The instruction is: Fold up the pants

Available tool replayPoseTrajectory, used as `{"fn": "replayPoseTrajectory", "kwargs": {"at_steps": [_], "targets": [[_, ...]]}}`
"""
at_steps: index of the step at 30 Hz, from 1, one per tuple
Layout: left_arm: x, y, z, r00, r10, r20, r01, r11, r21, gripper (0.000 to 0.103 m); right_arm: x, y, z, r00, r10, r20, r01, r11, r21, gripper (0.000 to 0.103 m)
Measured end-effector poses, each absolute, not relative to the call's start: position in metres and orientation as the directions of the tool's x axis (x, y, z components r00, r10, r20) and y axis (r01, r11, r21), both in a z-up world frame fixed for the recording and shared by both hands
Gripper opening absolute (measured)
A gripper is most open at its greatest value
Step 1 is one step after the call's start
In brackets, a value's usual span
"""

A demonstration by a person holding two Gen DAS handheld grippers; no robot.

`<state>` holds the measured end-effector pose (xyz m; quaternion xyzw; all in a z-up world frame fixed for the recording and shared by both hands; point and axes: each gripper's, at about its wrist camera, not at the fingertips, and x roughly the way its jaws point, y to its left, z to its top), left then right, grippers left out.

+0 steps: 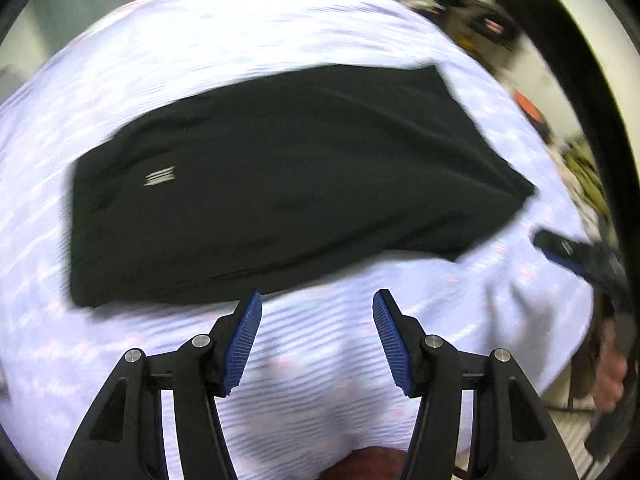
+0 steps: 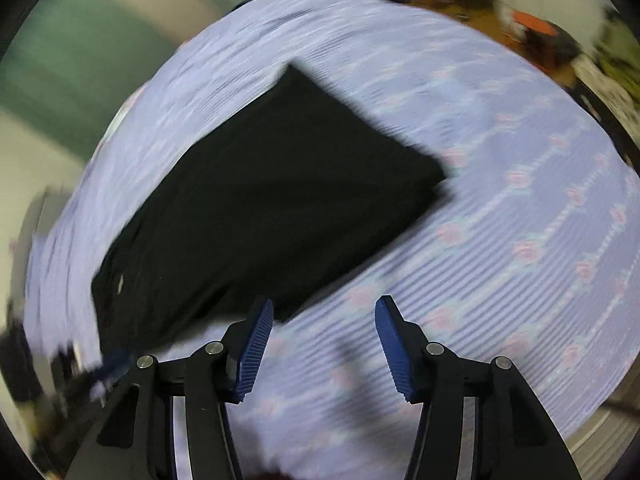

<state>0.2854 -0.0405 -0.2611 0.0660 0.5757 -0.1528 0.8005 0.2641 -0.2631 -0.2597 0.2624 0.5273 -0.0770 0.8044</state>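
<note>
The black pants point(image 1: 280, 188) lie folded flat into a wide slab on a pale lilac bedspread point(image 1: 312, 32), a small white logo near their left end. My left gripper point(image 1: 317, 308) hovers open above the spread, just in front of the pants' near edge, with nothing between its blue pads. In the right wrist view the same pants point(image 2: 272, 208) run diagonally from lower left to upper middle. My right gripper point(image 2: 324, 314) is open and empty, its left pad close over the pants' near corner. The other gripper point(image 1: 580, 256) shows at the right edge of the left wrist view.
The bedspread point(image 2: 520, 208) carries rows of pink flowers and covers a bed that fills both views. Cluttered floor with orange and dark items point(image 2: 536, 28) lies beyond the far right edge. A green-grey wall point(image 2: 80, 52) stands at the left.
</note>
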Motion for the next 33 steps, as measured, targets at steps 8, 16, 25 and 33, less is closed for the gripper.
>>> {"fn": "replayPoseTrajectory", "kwargs": {"at_steps": [8, 16, 25, 33], "targets": [[0.3, 0.082, -0.252, 0.38, -0.082, -0.921, -0.024, 0.995, -0.098, 0.065, 0.332, -0.155, -0.229, 0.416, 0.229, -0.88, 0.091, 0.953, 0.291, 0.054], [0.347, 0.16, -0.281, 0.418, -0.183, -0.89, -0.142, 0.954, -0.263, 0.065, 0.4, -0.058, -0.226, 0.398, 0.29, -0.87, -0.164, 0.956, 0.244, 0.054], [0.431, 0.153, -0.299, 0.403, -0.288, -0.868, -0.054, 0.94, -0.337, 0.036, 0.446, -0.021, -0.253, 0.379, 0.309, -0.872, -0.215, 0.946, 0.242, 0.054], [0.459, 0.135, -0.317, 0.328, -0.275, -0.904, -0.032, 0.953, -0.301, 0.02, 0.457, -0.02, -0.275, 0.333, 0.338, -0.88, -0.143, 0.941, 0.307, 0.054]]}}
